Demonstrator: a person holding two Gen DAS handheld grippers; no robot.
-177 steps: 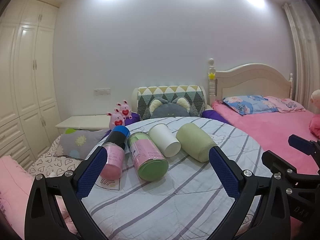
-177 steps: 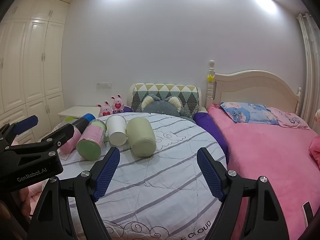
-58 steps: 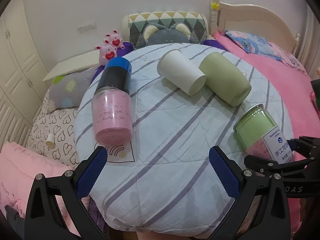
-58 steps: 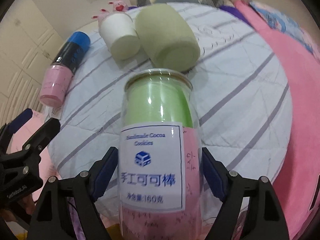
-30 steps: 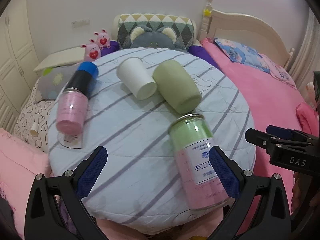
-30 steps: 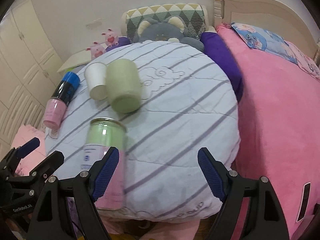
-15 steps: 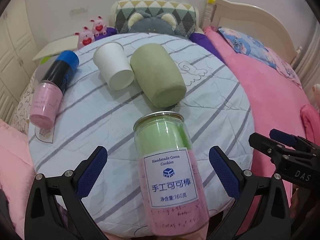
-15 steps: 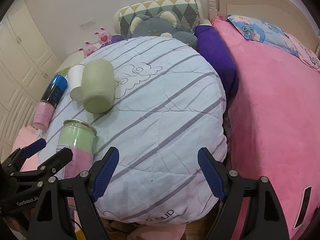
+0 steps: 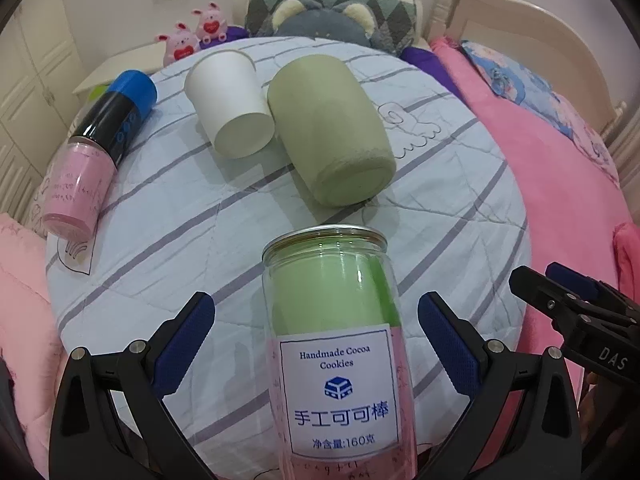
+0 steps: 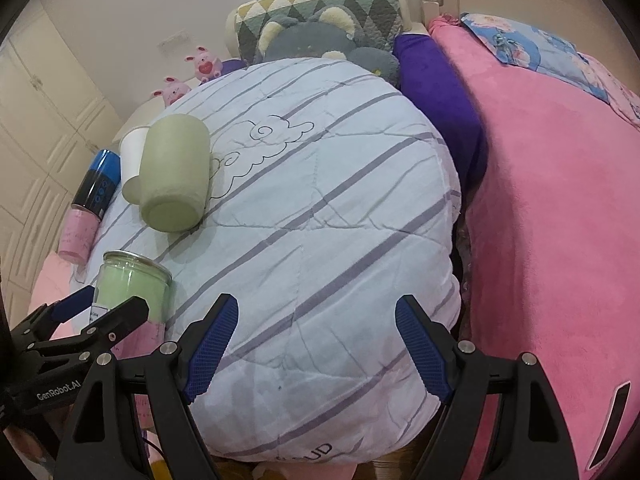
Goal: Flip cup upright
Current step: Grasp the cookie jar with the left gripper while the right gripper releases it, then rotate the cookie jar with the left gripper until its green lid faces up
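Observation:
A clear jar (image 9: 336,344) with green and pink filling and a white "Handmade Cocoa Cookies" label stands upright near the front edge of the round striped cushion (image 9: 200,216). My left gripper (image 9: 316,344) is open, its blue pads on either side of the jar without touching it. The jar also shows in the right wrist view (image 10: 132,284), at the left. My right gripper (image 10: 316,344) is open and empty over the cushion's front right part. A green cup (image 9: 332,132), a white paper cup (image 9: 232,100) and a pink bottle with a blue cap (image 9: 96,156) lie on their sides.
A pink bed (image 10: 560,200) runs along the right. A purple pillow (image 10: 440,92), a grey plush toy (image 10: 320,44) and a patterned cushion (image 9: 332,0) lie behind. Two pink toy pigs (image 9: 196,34) and white wardrobes (image 10: 44,108) are at the left.
The right gripper let go of the jar, leaving it upright, and pulled back to the right. The left gripper has moved in so that its open fingers flank the jar.

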